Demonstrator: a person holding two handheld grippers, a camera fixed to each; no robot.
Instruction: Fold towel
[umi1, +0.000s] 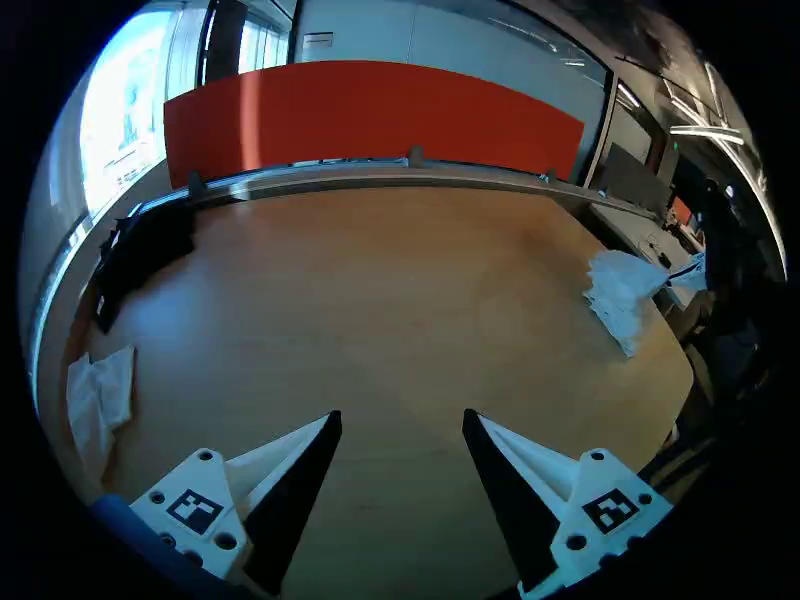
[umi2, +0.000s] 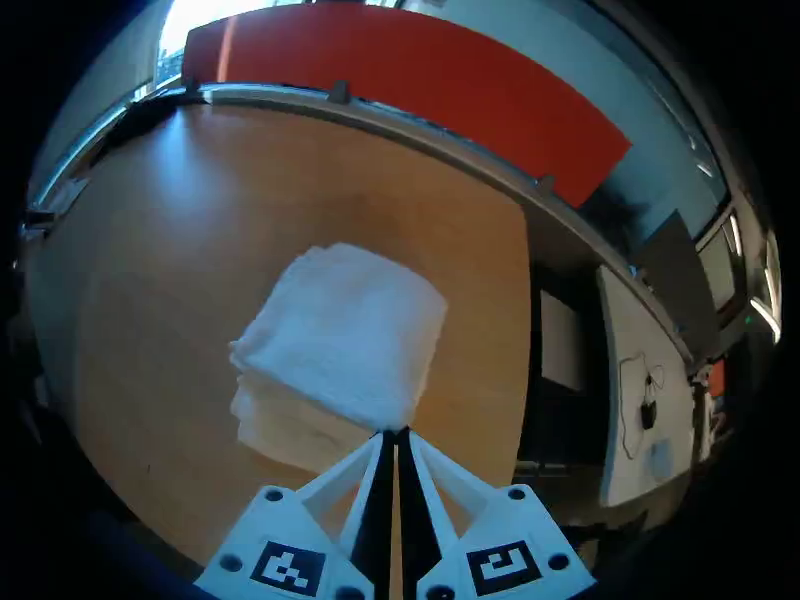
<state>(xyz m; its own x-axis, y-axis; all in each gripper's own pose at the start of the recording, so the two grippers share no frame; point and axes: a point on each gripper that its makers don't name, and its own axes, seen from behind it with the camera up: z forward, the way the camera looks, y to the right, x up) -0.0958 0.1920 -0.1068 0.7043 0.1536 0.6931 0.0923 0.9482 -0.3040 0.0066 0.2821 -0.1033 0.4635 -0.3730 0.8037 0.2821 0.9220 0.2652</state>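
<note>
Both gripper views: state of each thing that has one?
left gripper: open, empty, fingers wide apart.
right gripper: shut, tips at the folded towel's near corner; pinch unclear.
folded towel: folded, lying atop a towel stack.
white cloth: crumpled, unfolded, at the table edge.
black cloth: bunched, lying on the table.
white pile: loosely heaped at the opposite edge.

The left gripper hangs over a wooden table with its fingers spread wide apart. White towels lie piled at 3 o'clock near the table's edge, a crumpled white cloth at 8 o'clock, a black bundle at 10 o'clock, and an orange panel stands at 12 o'clock.
</note>
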